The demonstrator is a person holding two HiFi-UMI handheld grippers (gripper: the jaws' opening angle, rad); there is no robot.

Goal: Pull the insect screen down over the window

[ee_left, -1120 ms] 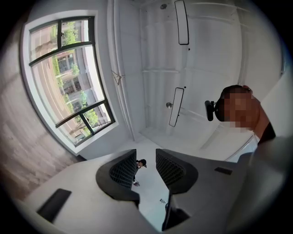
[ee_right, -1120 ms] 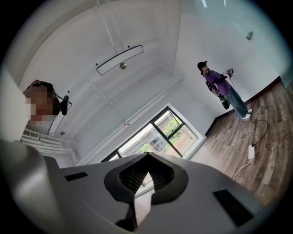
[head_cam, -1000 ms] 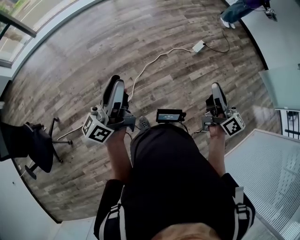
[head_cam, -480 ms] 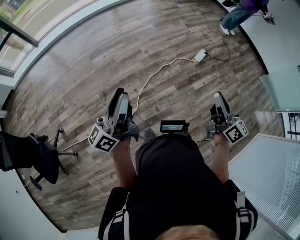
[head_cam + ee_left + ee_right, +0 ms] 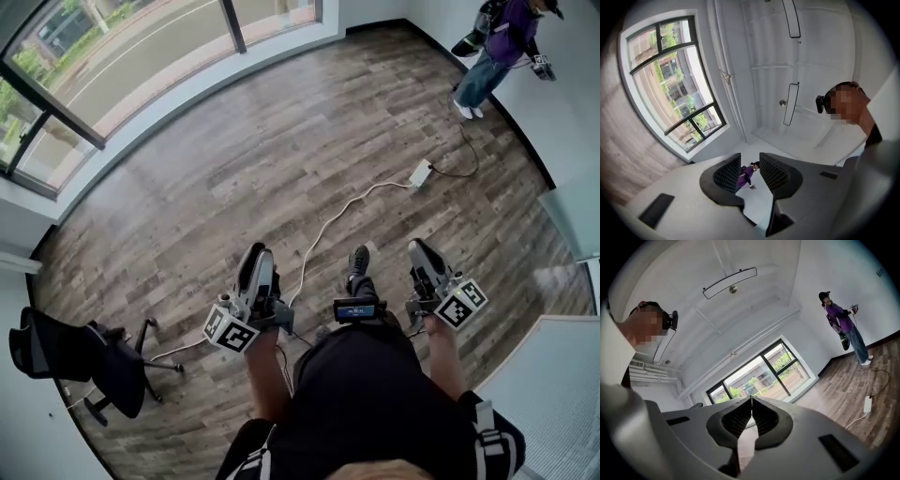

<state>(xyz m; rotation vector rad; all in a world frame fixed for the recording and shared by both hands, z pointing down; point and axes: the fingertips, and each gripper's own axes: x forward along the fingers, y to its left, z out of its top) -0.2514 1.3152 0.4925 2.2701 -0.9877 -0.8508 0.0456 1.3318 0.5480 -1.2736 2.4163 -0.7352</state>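
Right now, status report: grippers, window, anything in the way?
Left gripper open, empty; right gripper shut, empty. Window across the floor, not reached. White cable ahead, office chair at left.

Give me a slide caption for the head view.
Left gripper and right gripper held empty above the wood floor, window ahead at upper left.

Head view: from above own head, steeply down onto floor (image 5: pixel 281 141). Left gripper view: tilted up toward ceiling (image 5: pixel 820 70). Right gripper view: level across room. All share window (image 5: pixel 141 56), distant person in purple (image 5: pixel 502 47).
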